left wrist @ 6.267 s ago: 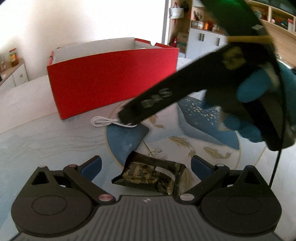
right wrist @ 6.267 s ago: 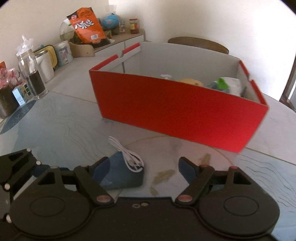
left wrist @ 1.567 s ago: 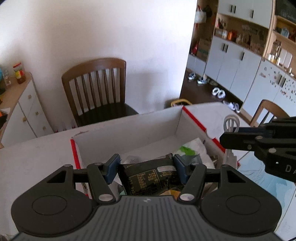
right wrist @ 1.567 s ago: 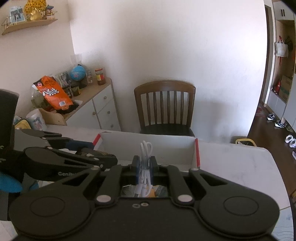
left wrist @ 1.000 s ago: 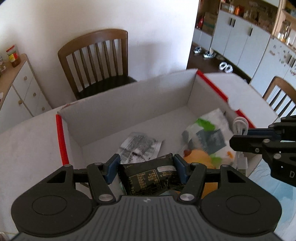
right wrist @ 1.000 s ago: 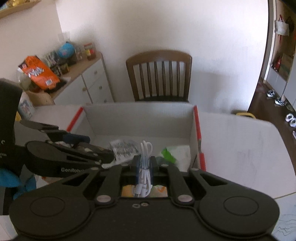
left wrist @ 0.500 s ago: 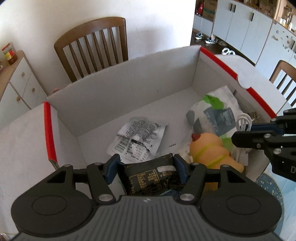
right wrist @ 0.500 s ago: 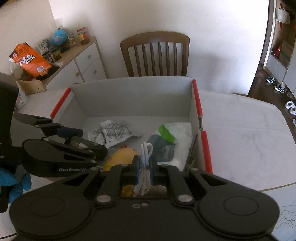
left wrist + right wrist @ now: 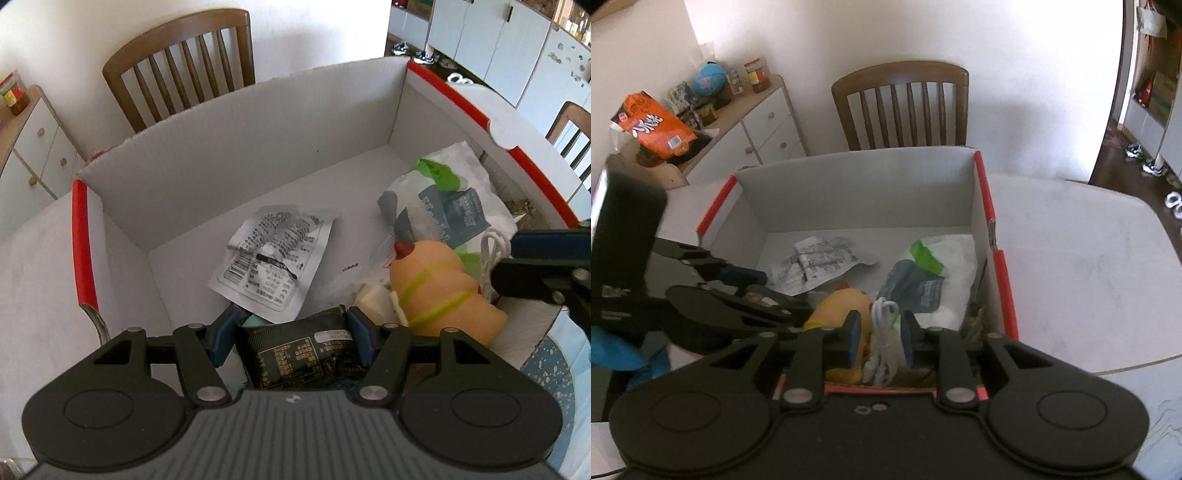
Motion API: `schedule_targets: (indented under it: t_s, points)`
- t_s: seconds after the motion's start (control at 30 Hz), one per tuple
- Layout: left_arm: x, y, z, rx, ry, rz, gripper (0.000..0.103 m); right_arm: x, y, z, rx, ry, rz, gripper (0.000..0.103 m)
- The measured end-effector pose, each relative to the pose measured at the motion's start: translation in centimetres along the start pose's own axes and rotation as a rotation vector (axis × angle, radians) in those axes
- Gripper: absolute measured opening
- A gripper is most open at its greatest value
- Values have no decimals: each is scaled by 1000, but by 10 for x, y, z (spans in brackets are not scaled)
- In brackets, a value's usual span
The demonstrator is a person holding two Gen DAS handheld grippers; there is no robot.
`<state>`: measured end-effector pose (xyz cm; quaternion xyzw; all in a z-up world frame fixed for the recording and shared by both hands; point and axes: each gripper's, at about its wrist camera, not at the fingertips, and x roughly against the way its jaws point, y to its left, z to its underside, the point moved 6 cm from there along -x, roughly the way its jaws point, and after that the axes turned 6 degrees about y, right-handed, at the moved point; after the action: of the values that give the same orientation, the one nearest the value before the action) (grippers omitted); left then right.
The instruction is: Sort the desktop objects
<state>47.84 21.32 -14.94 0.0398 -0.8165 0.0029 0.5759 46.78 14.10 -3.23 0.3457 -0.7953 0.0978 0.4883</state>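
Bare box floor [image 9: 207,236] at far-left; packets [image 9: 275,254], toy [image 9: 439,295] crowding right.

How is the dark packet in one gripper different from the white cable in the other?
The dark packet is black, flat and printed; the white cable is a thin bundled cord. The left gripper clamps the packet, while the right gripper has just been opening, with the cable loose between its pads. Both hang over the red box.

No legible text, packet [image 9: 295,356] print too small
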Motion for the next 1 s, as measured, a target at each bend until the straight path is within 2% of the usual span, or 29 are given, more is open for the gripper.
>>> schedule_targets:
  t_s: [0.2,0.3,0.43,1.0]
  points:
    - [-1,1,2,29,28,18,69,6,8,3,16,-2,-16,29]
    - [5,2,2,33,11,19,70,10,8,5,17,-7,-17,29]
    - [16,-2,4,44,-16,40,77,16,7,7,17,-10,-13,32]
    - [90,-2,27,95,-120,57,77,52,14,20,45,-49,1,37]
